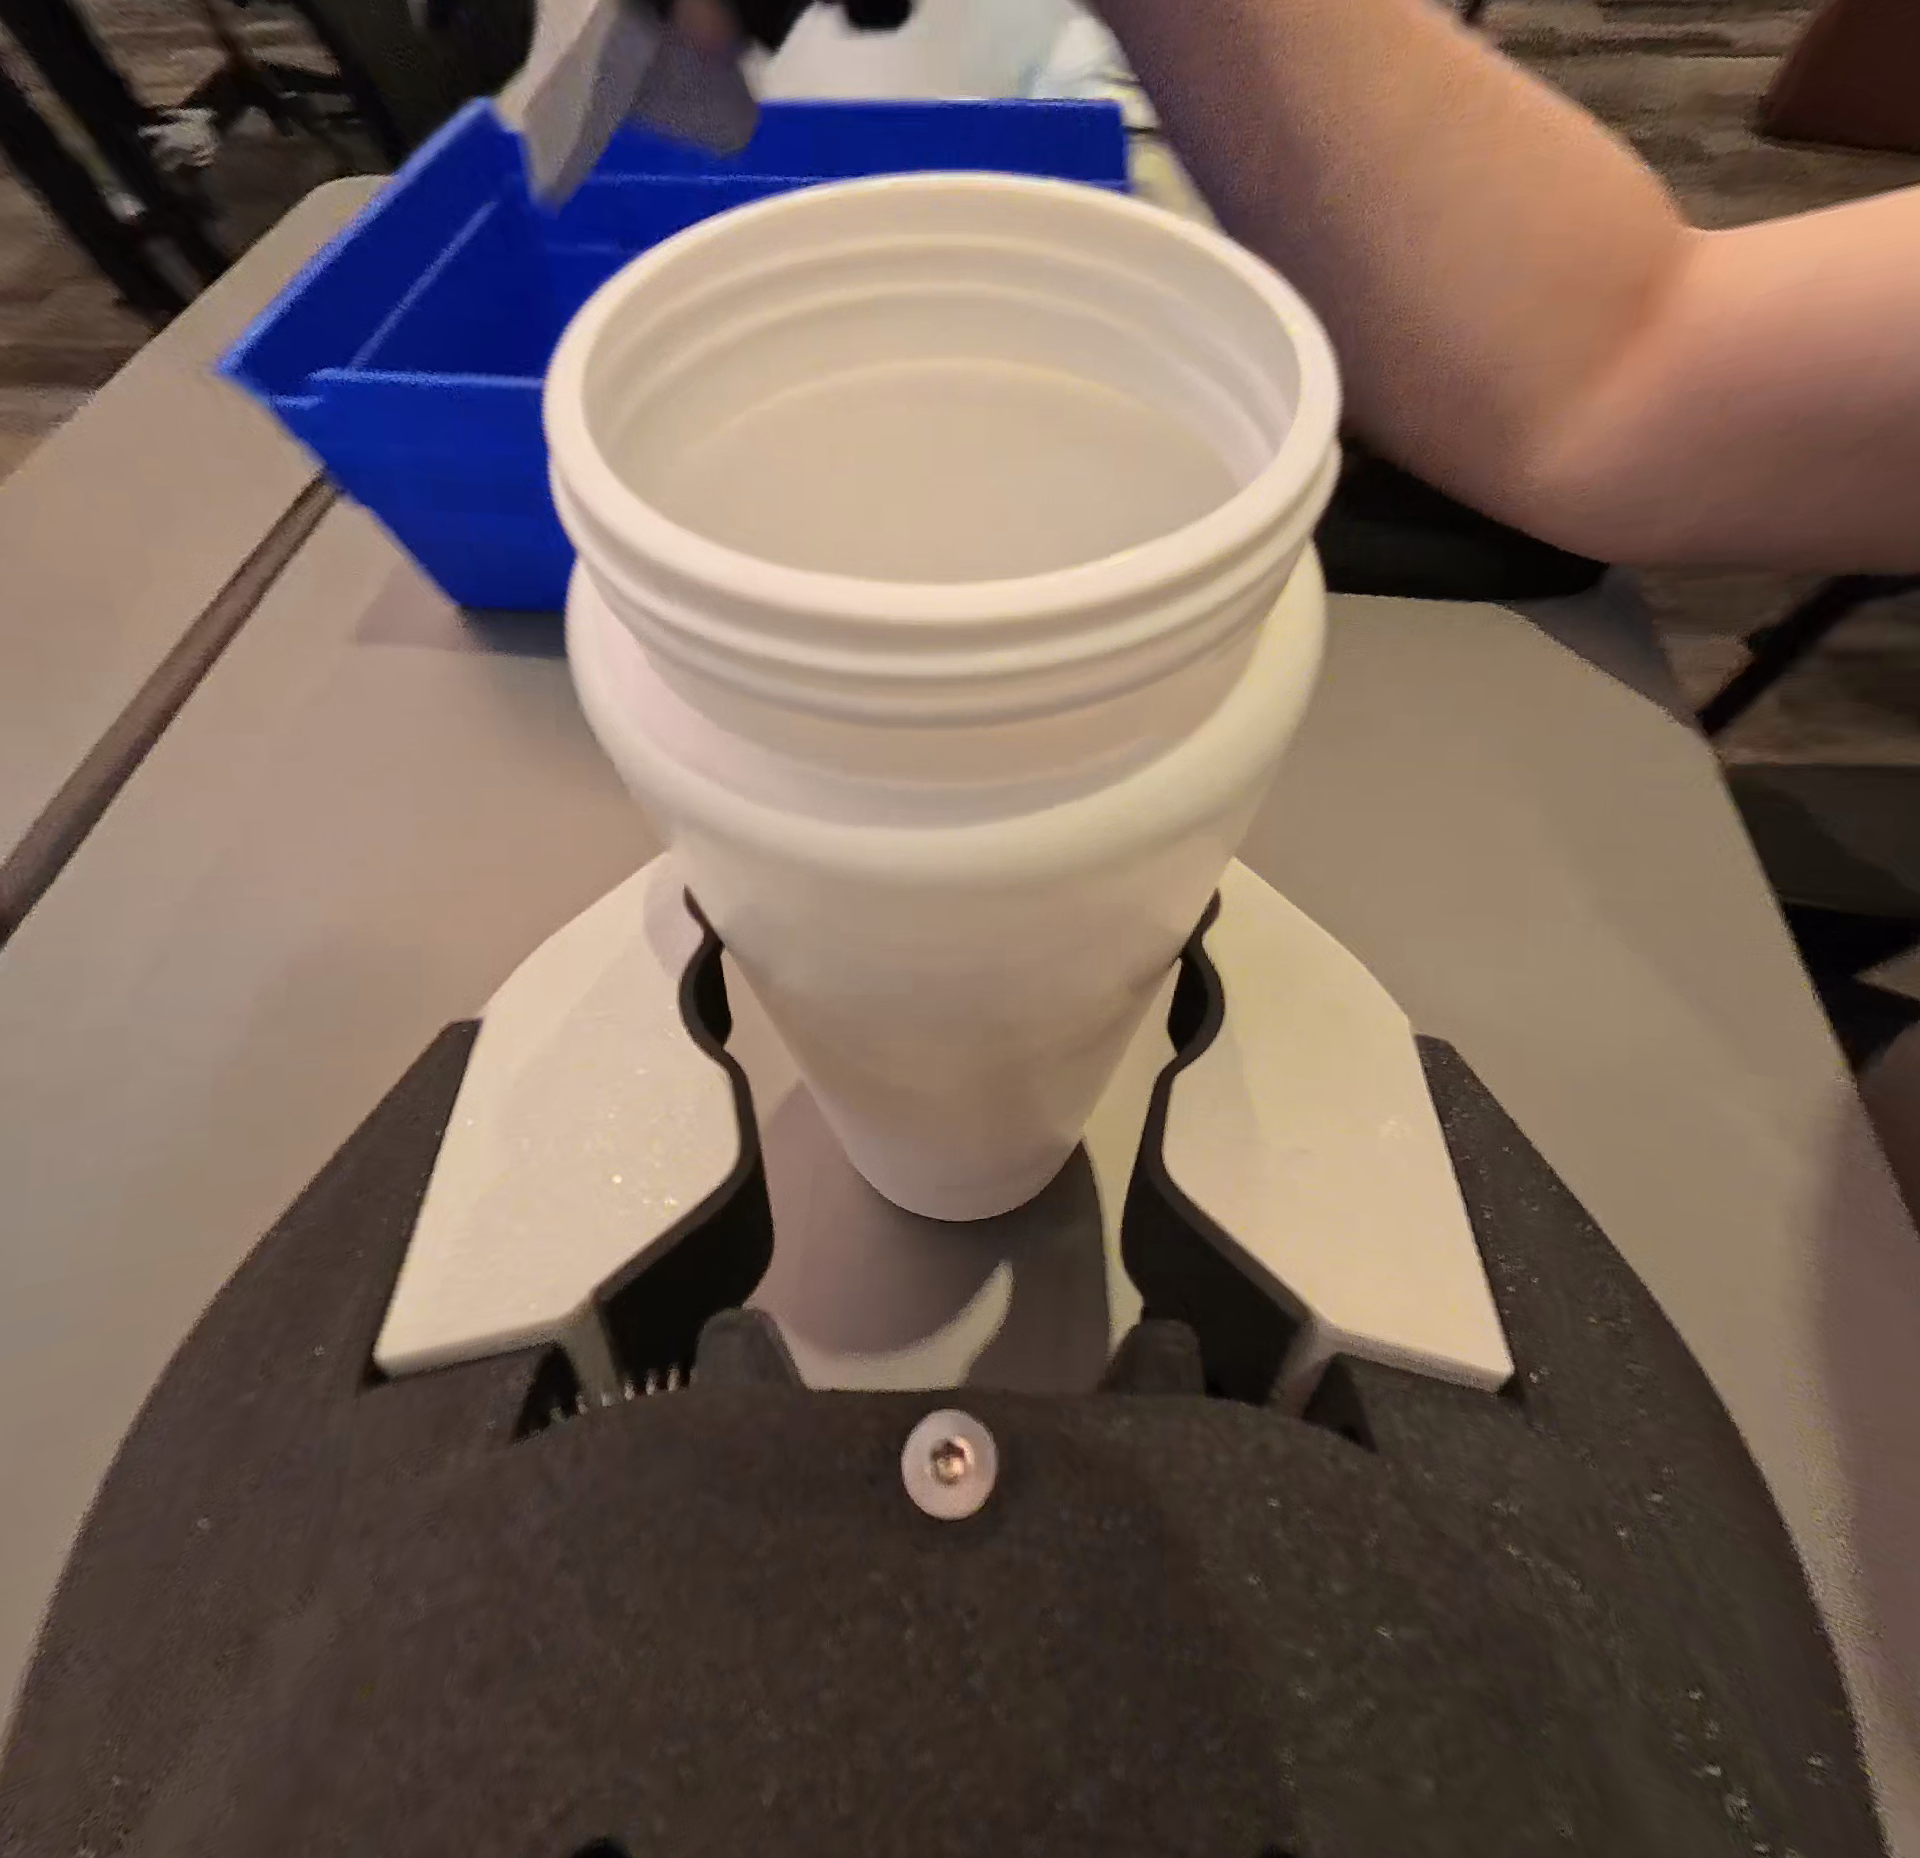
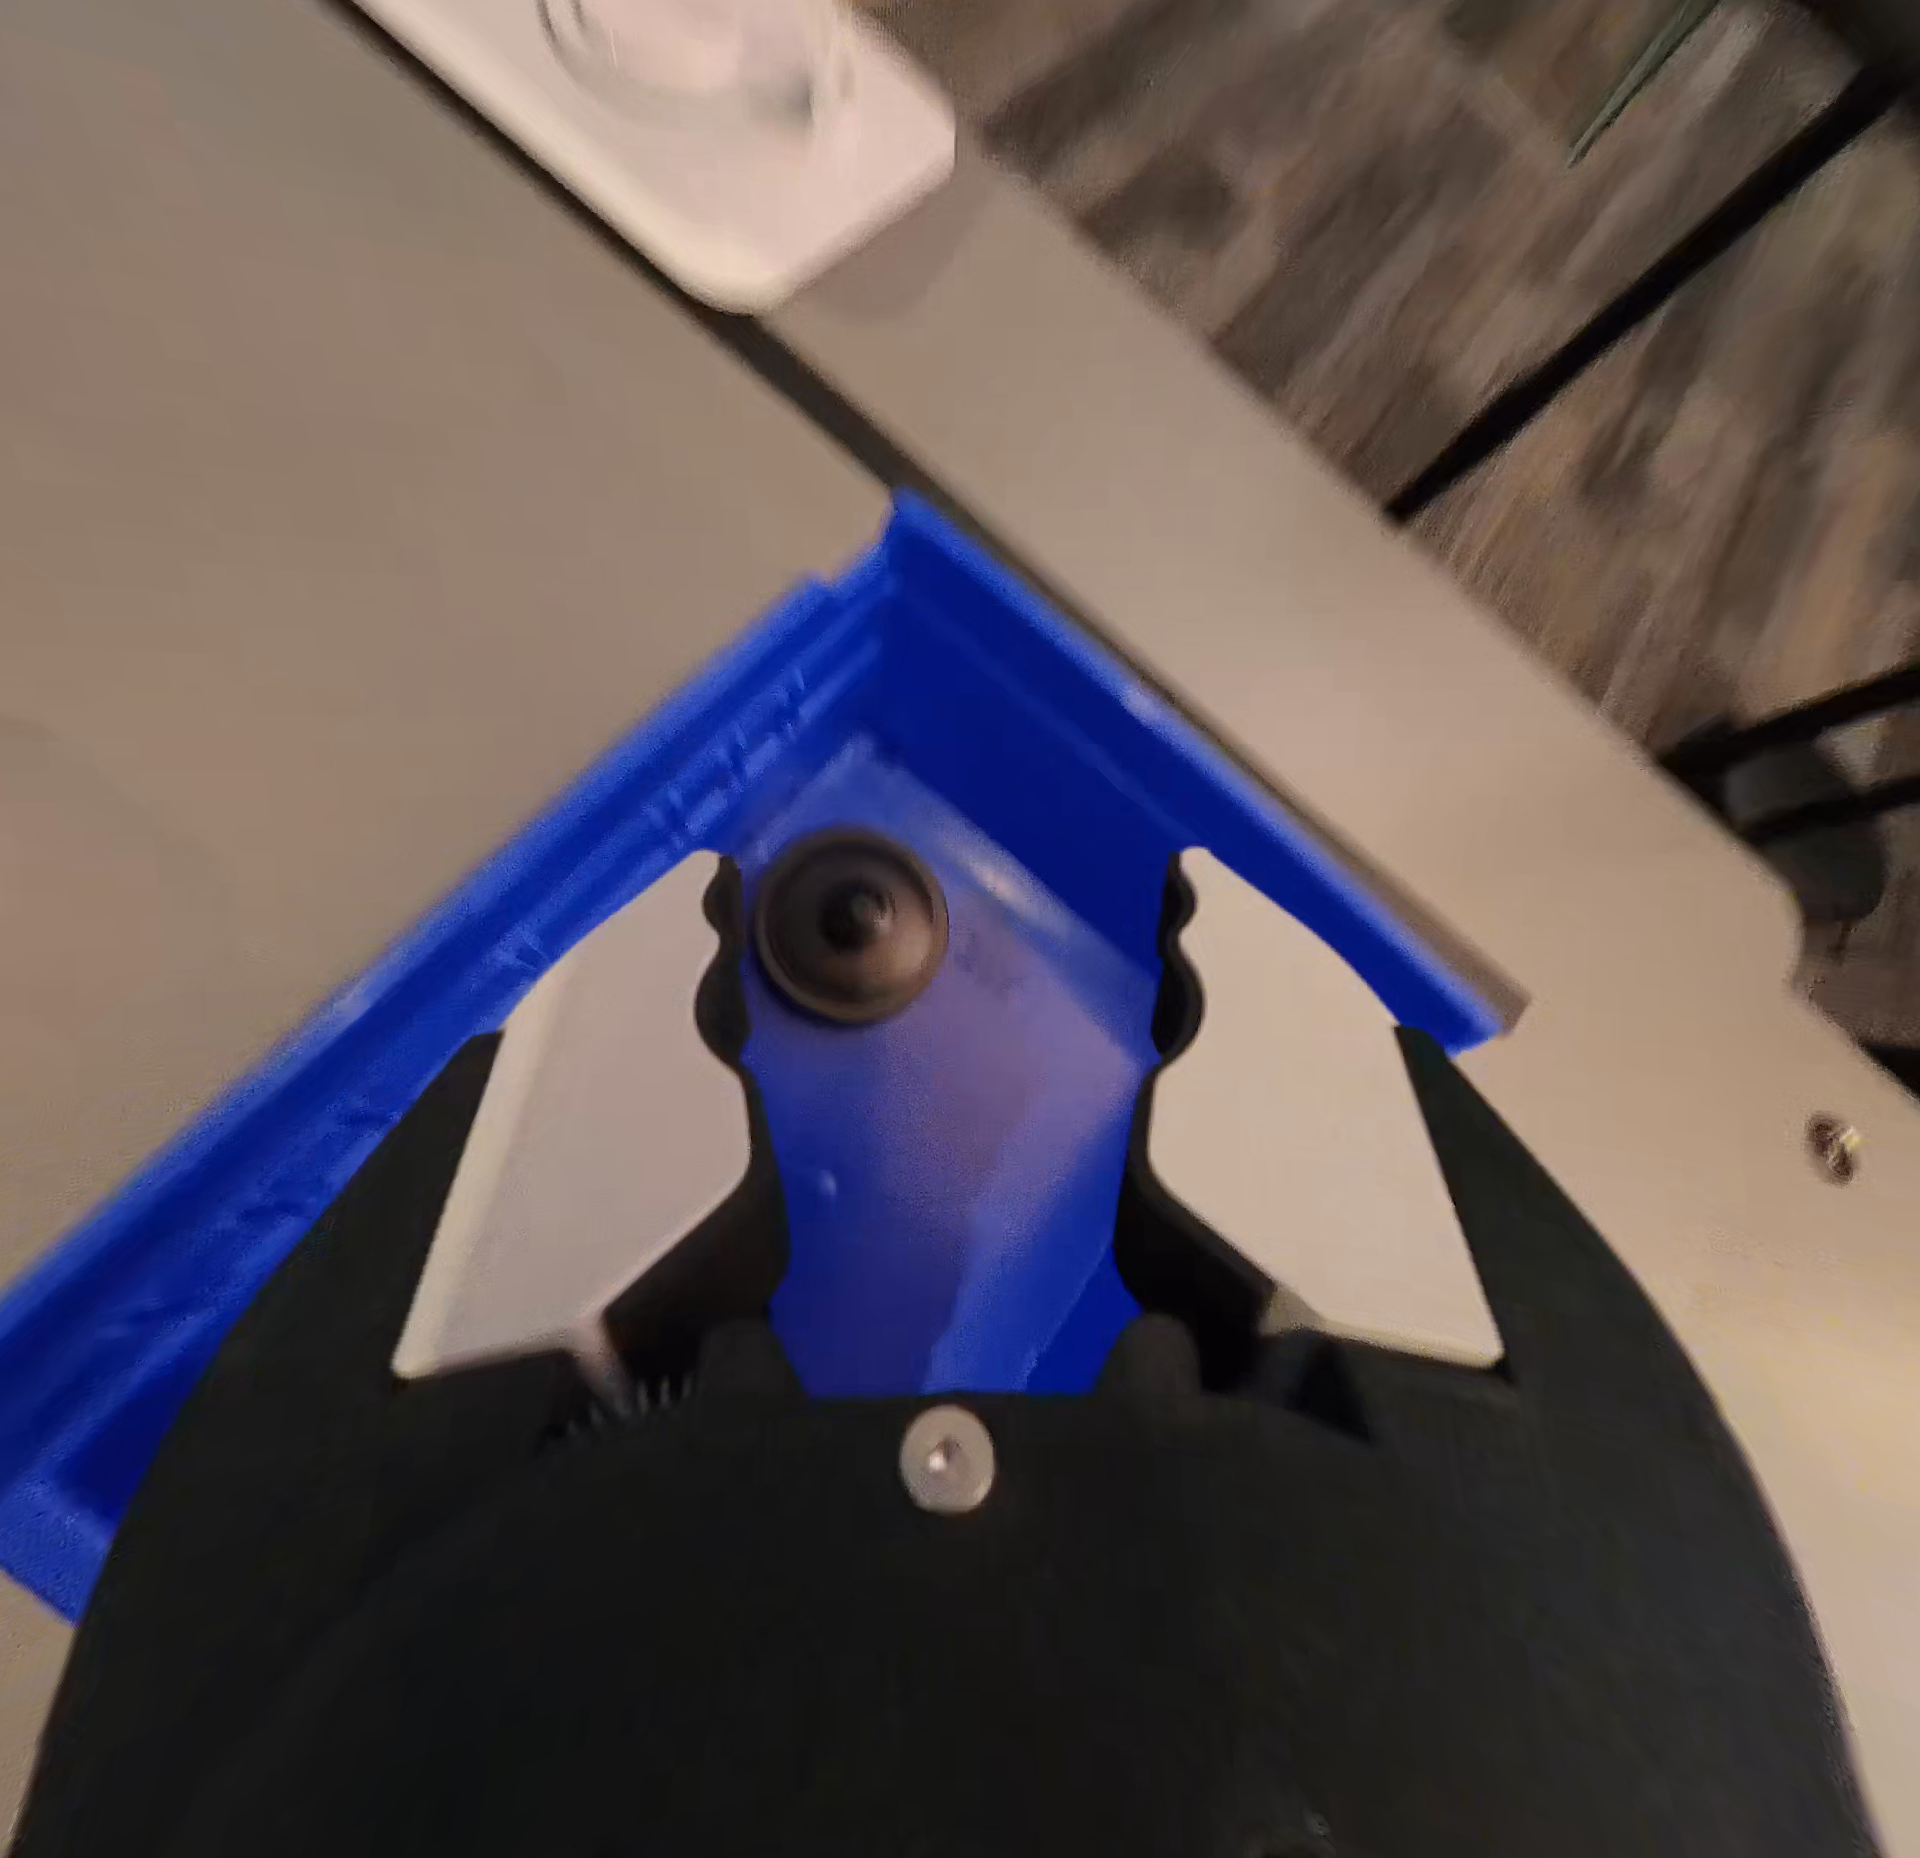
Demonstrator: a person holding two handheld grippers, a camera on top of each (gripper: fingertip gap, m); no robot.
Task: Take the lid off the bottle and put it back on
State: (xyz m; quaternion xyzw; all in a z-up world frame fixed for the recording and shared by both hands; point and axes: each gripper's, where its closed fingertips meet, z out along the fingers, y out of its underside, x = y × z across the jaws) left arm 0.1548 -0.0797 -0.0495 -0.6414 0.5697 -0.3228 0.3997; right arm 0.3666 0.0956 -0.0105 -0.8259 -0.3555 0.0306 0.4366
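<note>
We note the left tongs (image 1: 951, 987) clamped on the lower body of the white bottle (image 1: 940, 728), its threaded mouth uncovered, standing on the grey counter (image 1: 312, 873), a blue bin (image 1: 416, 354) behind it and a forearm (image 1: 1507, 302) reaching across above.

Left gripper (image 1: 945, 967) clamped at mid-body, fingers level; right gripper (image 2: 951, 961) spread wide, empty, pointing steeply downward; bare forearm (image 1: 1507, 354) extended across.

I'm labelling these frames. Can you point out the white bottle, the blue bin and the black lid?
white bottle (image 1: 940, 520): left wrist view, inner wall of open mouth.
blue bin (image 1: 436, 478): left wrist view, near outer wall.
black lid (image 2: 850, 930): right wrist view, centre of its round top.
</note>
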